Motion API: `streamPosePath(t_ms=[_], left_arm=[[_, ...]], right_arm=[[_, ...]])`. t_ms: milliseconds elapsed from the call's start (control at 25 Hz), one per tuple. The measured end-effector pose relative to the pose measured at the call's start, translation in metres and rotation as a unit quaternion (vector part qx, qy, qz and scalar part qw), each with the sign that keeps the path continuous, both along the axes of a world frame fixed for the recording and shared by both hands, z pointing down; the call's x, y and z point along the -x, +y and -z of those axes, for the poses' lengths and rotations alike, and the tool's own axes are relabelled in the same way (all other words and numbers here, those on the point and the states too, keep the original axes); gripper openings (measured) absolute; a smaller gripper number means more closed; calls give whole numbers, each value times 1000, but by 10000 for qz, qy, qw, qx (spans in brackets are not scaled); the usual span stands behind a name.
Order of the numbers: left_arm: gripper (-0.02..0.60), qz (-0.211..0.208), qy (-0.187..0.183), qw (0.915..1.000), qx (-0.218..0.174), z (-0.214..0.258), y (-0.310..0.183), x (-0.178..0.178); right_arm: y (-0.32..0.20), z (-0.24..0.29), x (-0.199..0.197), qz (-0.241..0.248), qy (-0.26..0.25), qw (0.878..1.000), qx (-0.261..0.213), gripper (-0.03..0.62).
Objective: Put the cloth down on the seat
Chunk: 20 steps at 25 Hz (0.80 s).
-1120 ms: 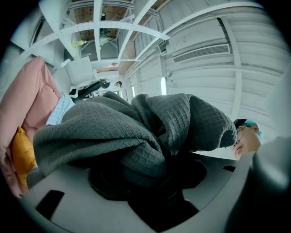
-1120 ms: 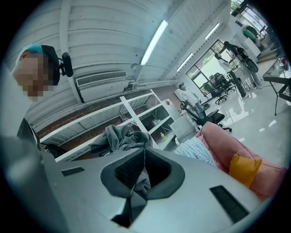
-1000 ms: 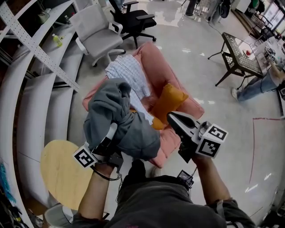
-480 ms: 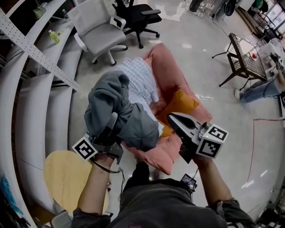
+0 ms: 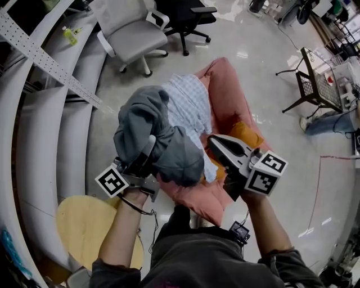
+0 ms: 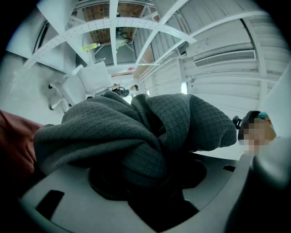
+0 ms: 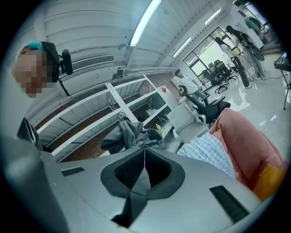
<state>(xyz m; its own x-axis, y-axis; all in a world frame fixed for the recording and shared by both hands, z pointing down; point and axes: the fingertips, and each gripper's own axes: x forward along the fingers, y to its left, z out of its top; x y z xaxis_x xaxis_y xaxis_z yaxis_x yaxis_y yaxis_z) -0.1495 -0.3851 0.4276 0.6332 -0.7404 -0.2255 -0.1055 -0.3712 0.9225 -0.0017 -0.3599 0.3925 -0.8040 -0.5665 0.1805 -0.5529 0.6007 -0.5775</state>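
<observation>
Head view: carrying grey cloth (image 5: pixel 149 126), grasped in left tool (image 5: pixel 153 151), over pink seat (image 5: pixel 228 95); right tool (image 5: pixel 216 144) clenched, empty. Next: lowering near the front edge, then releasing.

White office chair (image 5: pixel 132 36) and black office chair (image 5: pixel 188 14) side by side at floor's far edge; green bottle (image 5: pixel 70 35) on white shelving (image 5: pixel 39 112), left; round wooden table (image 5: pixel 84 225) near left; wire-top metal table (image 5: pixel 318 84) right; blue-checked fabric (image 5: pixel 191 104) spread flat, orange cushion (image 5: pixel 247 135) just beside it; red line (image 5: pixel 318 185) on floor, right.
</observation>
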Motion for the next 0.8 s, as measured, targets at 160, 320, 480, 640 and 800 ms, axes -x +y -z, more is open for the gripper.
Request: streamPosePath(t_ms=[160,320,480,640,800], left_arm=[[268,14,-239,9996,170,-14,-24,13],[268,-1,-587,9974,413,-26,-46,22],[268,86,-1237,9889,815,-44,-64,30],[268,263,-1945,9734,1185,-77,-84,39],[273,403,-2244,9638,1386,-103,-97,34]], right_arm=[[-22,-7,21,83,11,10000,24,17],[-39,-14,35,102,9,9999,78,16],[-50,-21,44,105,48,9998,138,15],[-54,-33,49,102,96,9996,238,17],[-54,-43,52,132,145,9992,349,17]])
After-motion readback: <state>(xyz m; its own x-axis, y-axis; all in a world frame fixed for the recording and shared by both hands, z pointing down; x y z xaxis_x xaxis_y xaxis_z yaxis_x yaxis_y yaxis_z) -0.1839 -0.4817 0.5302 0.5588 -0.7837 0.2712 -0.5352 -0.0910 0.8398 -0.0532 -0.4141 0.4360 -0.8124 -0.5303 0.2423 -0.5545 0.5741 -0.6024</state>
